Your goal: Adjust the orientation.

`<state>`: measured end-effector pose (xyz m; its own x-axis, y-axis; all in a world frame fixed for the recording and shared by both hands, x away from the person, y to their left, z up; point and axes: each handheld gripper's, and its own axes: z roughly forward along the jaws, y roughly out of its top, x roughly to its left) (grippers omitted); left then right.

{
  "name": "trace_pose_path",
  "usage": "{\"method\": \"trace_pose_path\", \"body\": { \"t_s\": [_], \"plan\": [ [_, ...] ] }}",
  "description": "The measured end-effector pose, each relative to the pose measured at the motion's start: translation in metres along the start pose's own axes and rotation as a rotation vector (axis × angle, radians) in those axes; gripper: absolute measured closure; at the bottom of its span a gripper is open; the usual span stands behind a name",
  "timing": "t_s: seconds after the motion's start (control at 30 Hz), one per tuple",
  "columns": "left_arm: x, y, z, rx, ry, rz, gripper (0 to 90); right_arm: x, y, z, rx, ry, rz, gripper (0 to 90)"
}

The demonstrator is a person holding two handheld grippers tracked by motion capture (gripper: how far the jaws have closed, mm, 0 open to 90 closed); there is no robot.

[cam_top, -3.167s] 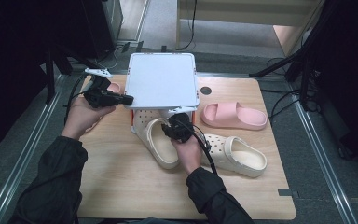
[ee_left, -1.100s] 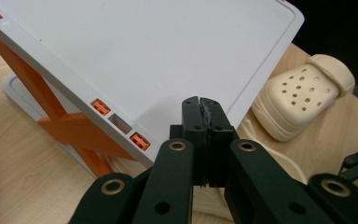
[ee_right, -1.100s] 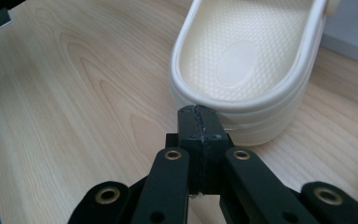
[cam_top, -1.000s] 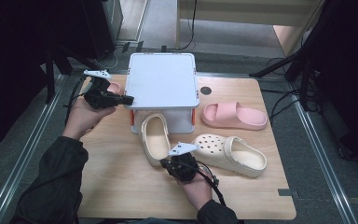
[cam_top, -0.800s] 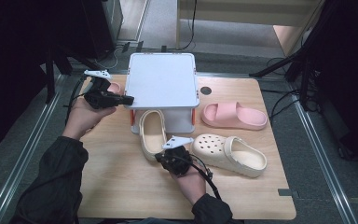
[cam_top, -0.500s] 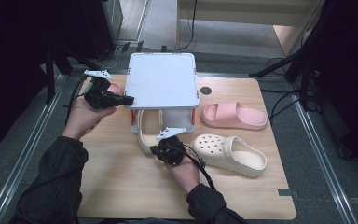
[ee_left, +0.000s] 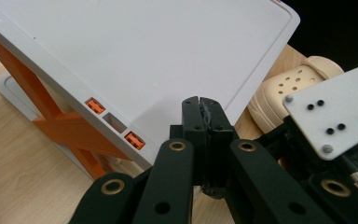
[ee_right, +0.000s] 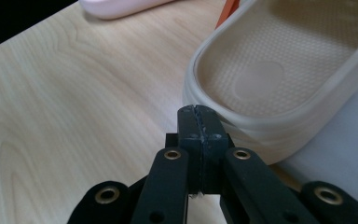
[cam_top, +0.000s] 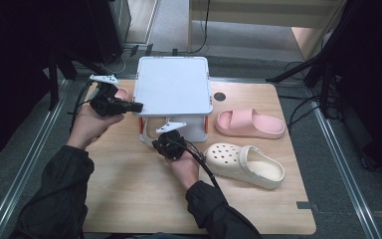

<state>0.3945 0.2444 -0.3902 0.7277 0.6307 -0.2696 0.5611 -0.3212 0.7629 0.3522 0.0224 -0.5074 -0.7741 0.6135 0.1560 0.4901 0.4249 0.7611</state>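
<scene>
1. The right gripper (cam_top: 166, 141) sits at the front edge of the white two-tier rack (cam_top: 174, 84) in the high view, its fingers closed on nothing and their tips pressed against the heel rim of a beige clog (ee_right: 279, 79).
2. In the right gripper view that beige clog lies heel toward the camera, partly on the rack's white lower shelf (ee_right: 340, 154), with the closed fingers (ee_right: 199, 122) touching the outside of its heel wall.
3. The left gripper (cam_top: 132, 106) rests against the left edge of the rack's top shelf, fingers closed and empty; the left gripper view shows the tips (ee_left: 204, 109) lying on the white top surface near its orange clips (ee_left: 94, 106).
4. A second beige clog (cam_top: 243, 164) lies on the wooden surface (cam_top: 129, 199) to the right of the right hand (cam_top: 183, 167), toe toward the rack, apart from it.
5. A pink slide sandal (cam_top: 249, 123) lies beyond the second clog, just right of the rack.
6. A small black disc (cam_top: 220, 96) sits on the surface behind the sandal.
</scene>
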Motion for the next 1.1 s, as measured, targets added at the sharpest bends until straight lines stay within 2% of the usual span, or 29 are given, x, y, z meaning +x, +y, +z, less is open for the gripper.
{"method": "trace_pose_path", "body": {
  "t_s": [0.1,0.13,0.23,0.3,0.37,0.43,0.47,0.5,0.53,0.57,0.6,0.7,0.73,0.77,0.9,0.93,1.1],
  "plan": [
    [-0.002,0.000,0.000,-0.001,0.010,0.011,89.7,-0.001,0.003,0.005,0.000,0.002,0.001,89.6],
    [-0.002,0.000,0.000,-0.002,0.017,0.018,89.6,-0.001,0.006,0.006,0.002,0.005,-0.013,89.6],
    [-0.002,0.000,0.000,-0.006,0.008,0.010,89.5,-0.001,0.008,0.002,-0.009,0.026,-0.002,89.4],
    [-0.002,0.000,0.000,-0.005,0.012,0.013,87.7,0.001,0.008,-0.005,-0.012,0.043,-0.009,87.9],
    [-0.007,0.002,0.001,0.001,0.035,0.023,84.5,0.004,0.007,-0.013,-0.013,0.063,-0.018,85.5],
    [-0.009,0.003,0.001,0.002,0.033,0.019,79.4,0.005,0.005,-0.018,-0.013,0.070,-0.015,84.1],
    [-0.012,0.005,0.001,0.002,0.008,0.003,75.9,0.005,0.002,-0.028,-0.018,0.095,-0.009,80.5],
    [-0.012,0.005,0.001,0.002,0.008,0.003,73.1,0.005,0.002,-0.028,-0.018,0.095,-0.009,80.5],
    [-0.016,0.007,-0.001,0.002,-0.016,-0.011,69.3,0.005,-0.002,-0.038,-0.019,0.119,-0.013,76.4],
    [-0.016,0.007,-0.001,0.002,-0.016,-0.011,65.5,0.005,-0.002,-0.038,-0.019,0.119,-0.013,76.4],
    [-0.022,0.009,-0.004,-0.001,-0.028,-0.017,61.8,0.004,-0.005,-0.047,-0.019,0.136,-0.015,71.0],
    [-0.028,0.009,-0.008,-0.006,-0.039,-0.020,55.6,0.002,-0.008,-0.056,-0.015,0.157,-0.016,65.9],
    [-0.032,0.008,-0.010,0.001,-0.057,-0.026,52.6,0.000,-0.012,-0.064,-0.016,0.179,-0.015,62.5],
    [-0.035,0.007,-0.010,0.009,-0.054,-0.020,49.7,0.000,-0.014,-0.068,-0.018,0.189,-0.017,61.4],
    [-0.042,0.004,-0.011,0.005,-0.056,-0.017,45.8,-0.003,-0.022,-0.082,-0.031,0.208,-0.033,58.9],
    [-0.045,0.001,-0.013,-0.002,-0.068,-0.013,44.4,-0.004,-0.023,-0.085,-0.032,0.216,-0.041,57.8],
    [-0.054,-0.006,-0.017,-0.006,-0.043,-0.007,41.6,-0.007,-0.030,-0.097,-0.034,0.233,-0.064,56.6]
  ]
}}
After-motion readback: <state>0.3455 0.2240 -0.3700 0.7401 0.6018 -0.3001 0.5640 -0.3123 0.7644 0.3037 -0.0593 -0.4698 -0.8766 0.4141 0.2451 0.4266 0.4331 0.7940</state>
